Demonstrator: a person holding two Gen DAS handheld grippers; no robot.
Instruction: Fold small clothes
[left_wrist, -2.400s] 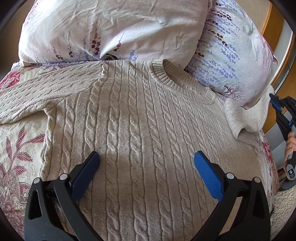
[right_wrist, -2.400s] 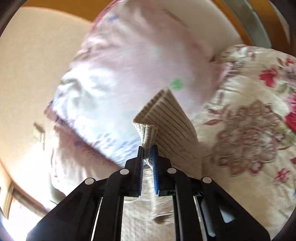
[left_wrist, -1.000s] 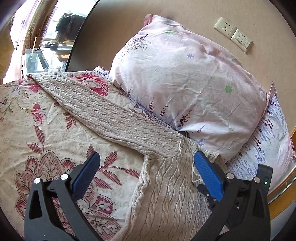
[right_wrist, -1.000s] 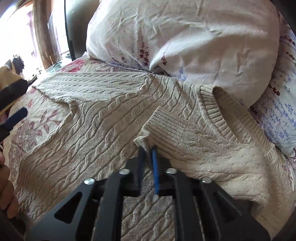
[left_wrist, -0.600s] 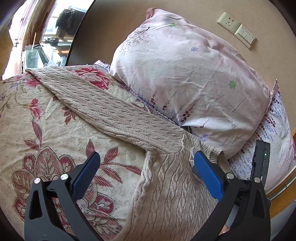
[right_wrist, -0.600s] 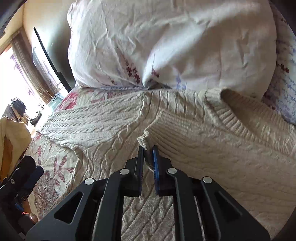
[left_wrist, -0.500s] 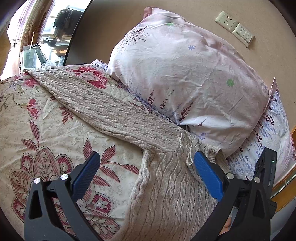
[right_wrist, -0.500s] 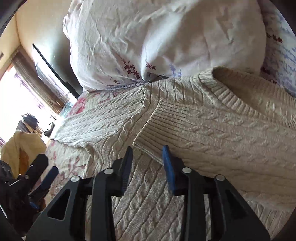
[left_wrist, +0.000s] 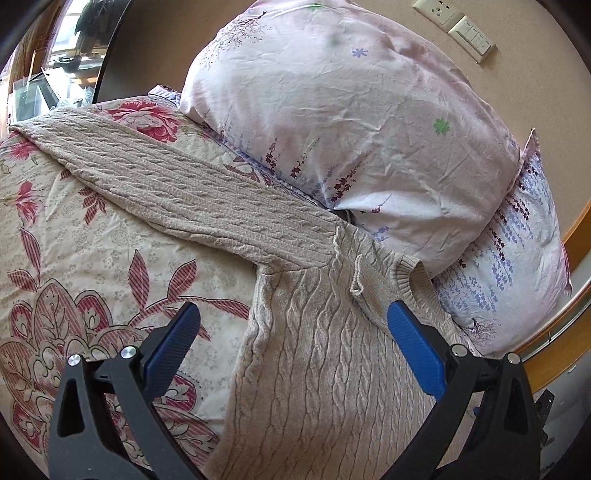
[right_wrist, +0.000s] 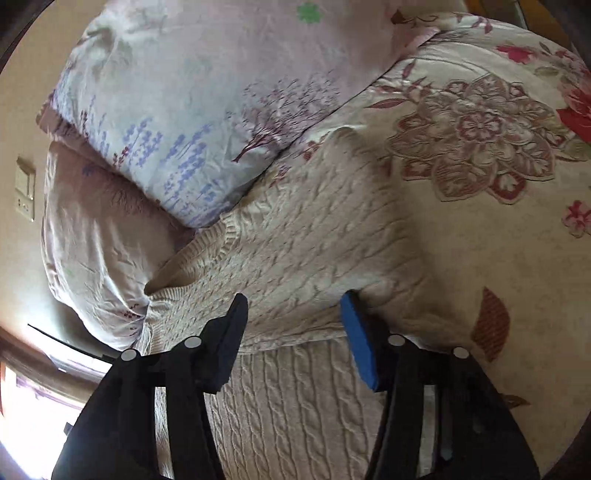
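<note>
- The sweater (left_wrist: 325, 369) lies flat on the bed, on the floral quilt (left_wrist: 92, 258), with its collar (left_wrist: 406, 280) against the pillows.
- In the left view, 1 sleeve (left_wrist: 184, 192) stretches straight out from the shoulder across the quilt toward the upper left, away from the body of the sweater.
- The left gripper (left_wrist: 291, 354) hovers over the sweater's chest with its jaws spread wide and nothing between them; one blue pad sits over the quilt, the other over the knit near the collar.
- The right gripper (right_wrist: 295, 343) is also wide open and holds nothing; its fingers hang above the sweater (right_wrist: 314, 229) close to the fabric, but contact cannot be told.
- In the right view a folded layer of knit lies across the sweater, its edge running between the 2 fingers, with more cable knit below it.
- The collar (right_wrist: 207, 243) in that view rests right at the seam between the 2 pillows.
- 2 pillows are stacked at the head of the bed: a pale pink one (left_wrist: 351, 110) above, and one with lilac flower print (left_wrist: 517, 266) beneath it.
- A socket and switch plate (left_wrist: 458, 22) are fixed to the wall behind the pillows.
- The quilt (right_wrist: 498, 147) shows large red and pink flowers beside the sweater.
</note>
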